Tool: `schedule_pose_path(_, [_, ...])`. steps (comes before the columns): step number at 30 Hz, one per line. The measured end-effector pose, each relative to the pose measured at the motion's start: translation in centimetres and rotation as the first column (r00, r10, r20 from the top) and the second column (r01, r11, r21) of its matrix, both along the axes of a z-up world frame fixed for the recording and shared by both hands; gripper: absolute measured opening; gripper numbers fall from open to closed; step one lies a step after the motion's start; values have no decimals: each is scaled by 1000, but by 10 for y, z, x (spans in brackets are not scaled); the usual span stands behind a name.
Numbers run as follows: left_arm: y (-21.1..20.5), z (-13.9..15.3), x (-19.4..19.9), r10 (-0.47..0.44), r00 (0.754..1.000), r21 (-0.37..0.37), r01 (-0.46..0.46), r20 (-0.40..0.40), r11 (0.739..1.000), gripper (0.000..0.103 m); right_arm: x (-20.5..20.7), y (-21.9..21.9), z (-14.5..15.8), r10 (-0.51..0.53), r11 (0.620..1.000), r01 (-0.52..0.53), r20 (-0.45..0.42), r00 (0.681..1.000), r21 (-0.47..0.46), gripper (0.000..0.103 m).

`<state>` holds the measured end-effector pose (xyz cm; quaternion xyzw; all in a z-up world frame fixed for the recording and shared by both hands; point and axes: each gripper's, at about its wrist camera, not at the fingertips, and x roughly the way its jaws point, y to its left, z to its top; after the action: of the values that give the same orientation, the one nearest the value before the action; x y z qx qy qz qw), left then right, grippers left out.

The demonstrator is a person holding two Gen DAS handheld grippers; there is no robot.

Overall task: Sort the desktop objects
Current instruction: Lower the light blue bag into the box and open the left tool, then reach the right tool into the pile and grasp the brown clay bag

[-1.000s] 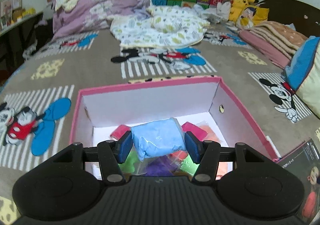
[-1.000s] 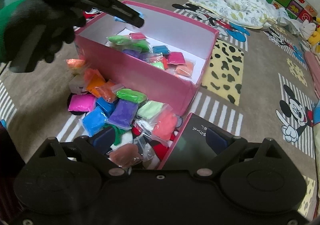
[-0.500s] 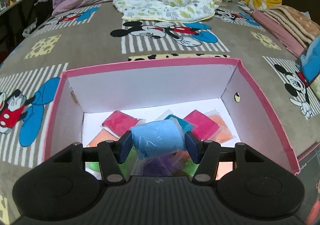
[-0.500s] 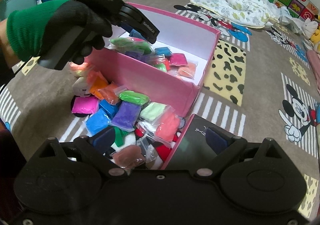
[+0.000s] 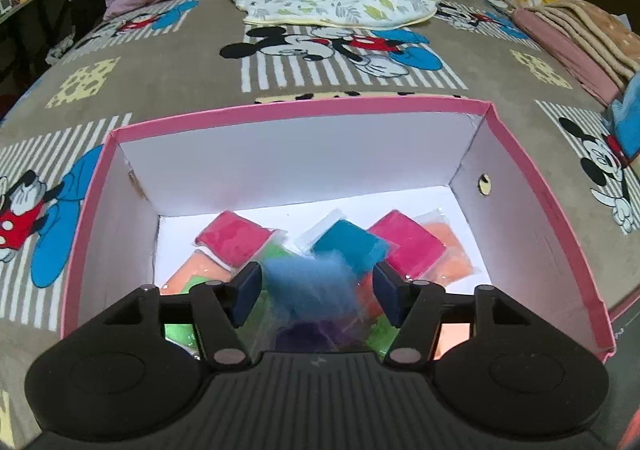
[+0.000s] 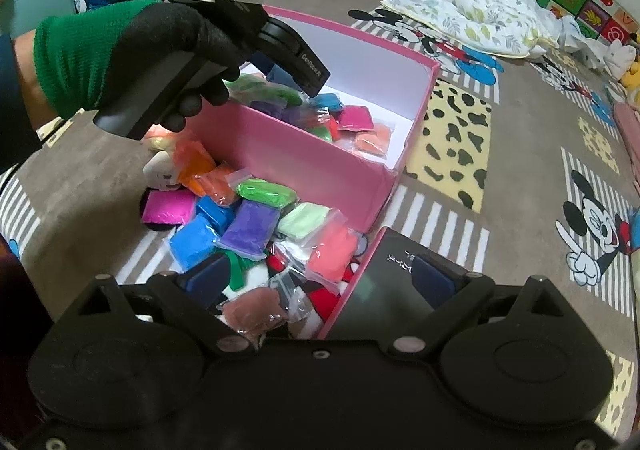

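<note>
While opening, left claw (image 5: 316,292) releases blurred blue packet (image 5: 312,286) directly above pink box (image 5: 532,185); right claw (image 6: 320,276) open, empty, nearer pile (image 6: 248,221).

Your right gripper (image 6: 320,274) is hovering at the bottom of the frame, jaws standing wide with nothing between them, over a pile of coloured clay packets (image 6: 248,226) at lower centre. Just above it, the pink box (image 6: 304,165) is sitting with more packets inside. At upper left, your gloved left hand (image 6: 160,53) is holding the left gripper (image 6: 308,77), angling it down into the box.
</note>
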<state>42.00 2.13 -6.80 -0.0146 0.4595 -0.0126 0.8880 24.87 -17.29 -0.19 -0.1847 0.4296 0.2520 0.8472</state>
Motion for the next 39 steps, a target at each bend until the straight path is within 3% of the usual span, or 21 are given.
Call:
schedule_pose_path(12, [6, 22, -38, -8, 996, -59, 13, 90, 998, 63, 9, -3, -7, -46, 999, 46, -22, 999, -16, 97])
schedule_pose_path(17, [1, 37, -64, -44, 989, -54, 51, 138, 997, 63, 13, -7, -6, -77, 997, 78, -37, 996, 21, 97])
schedule_pose_path(26, [4, 62, -110, -80, 973, -55, 94, 218, 994, 63, 14, 0, -10, -67, 998, 67, -29, 997, 3, 97])
schedule_pose_path(33, [15, 72, -149, -87, 953, -18, 96, 290, 995, 63, 16, 7, -25, -34, 998, 32, -28, 999, -52, 97])
schedule_pose_path(39, [29, 59, -189, -55, 939, 23, 50, 340, 998, 63, 19, 9, -39, -22, 994, 17, -43, 999, -112, 97])
